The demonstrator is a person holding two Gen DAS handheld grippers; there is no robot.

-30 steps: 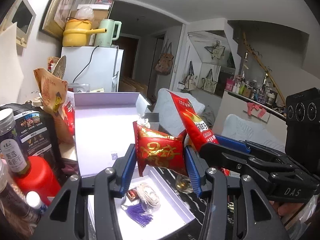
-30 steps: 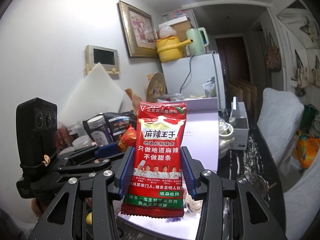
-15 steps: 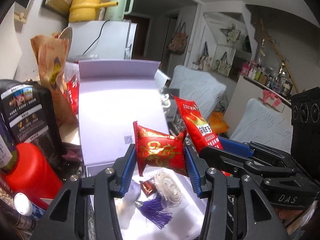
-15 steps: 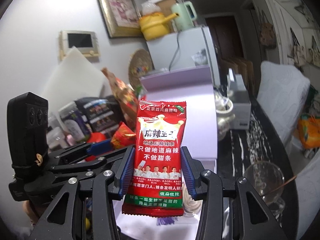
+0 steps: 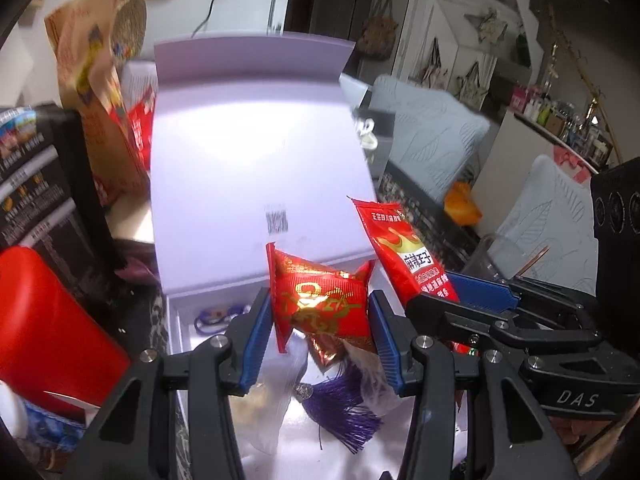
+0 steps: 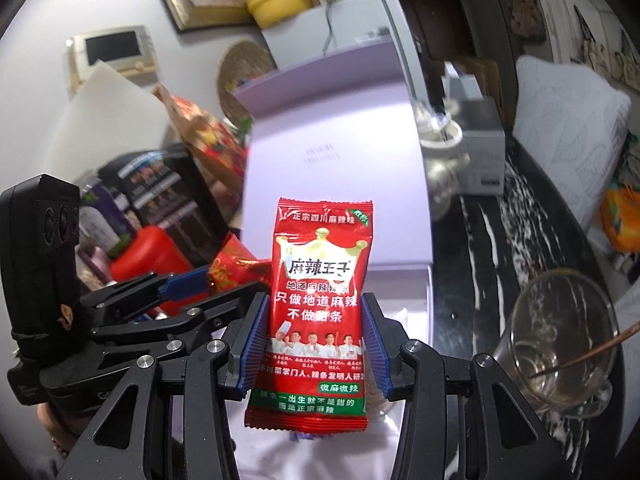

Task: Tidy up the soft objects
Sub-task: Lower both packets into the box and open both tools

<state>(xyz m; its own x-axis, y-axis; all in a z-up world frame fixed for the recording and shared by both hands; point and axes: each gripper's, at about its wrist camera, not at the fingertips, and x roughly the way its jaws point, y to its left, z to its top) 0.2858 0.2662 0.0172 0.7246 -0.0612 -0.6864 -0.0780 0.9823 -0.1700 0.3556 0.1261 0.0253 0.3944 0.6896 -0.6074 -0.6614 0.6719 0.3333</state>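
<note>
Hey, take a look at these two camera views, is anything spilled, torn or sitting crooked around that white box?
Nothing looks spilled or torn. The left gripper holds a red-and-gold packet and the right gripper a red snack sachet, both intact. The white box is open, with a purple tassel lying loose inside.

Your left gripper [image 5: 320, 334] holds a pouch [image 5: 320, 304] over the open box [image 5: 176, 344], whose raised lid [image 5: 256, 168] stands behind it; a tassel [image 5: 340, 408] lies in the box beneath. Your right gripper [image 6: 316, 354], just right of the left, holds a snack packet [image 6: 320, 304] upright before the same lid. A glass [image 6: 560, 344] sits on the table [image 6: 500, 248] right of the box; a jug [image 5: 44, 320] and bags stand left.
</note>
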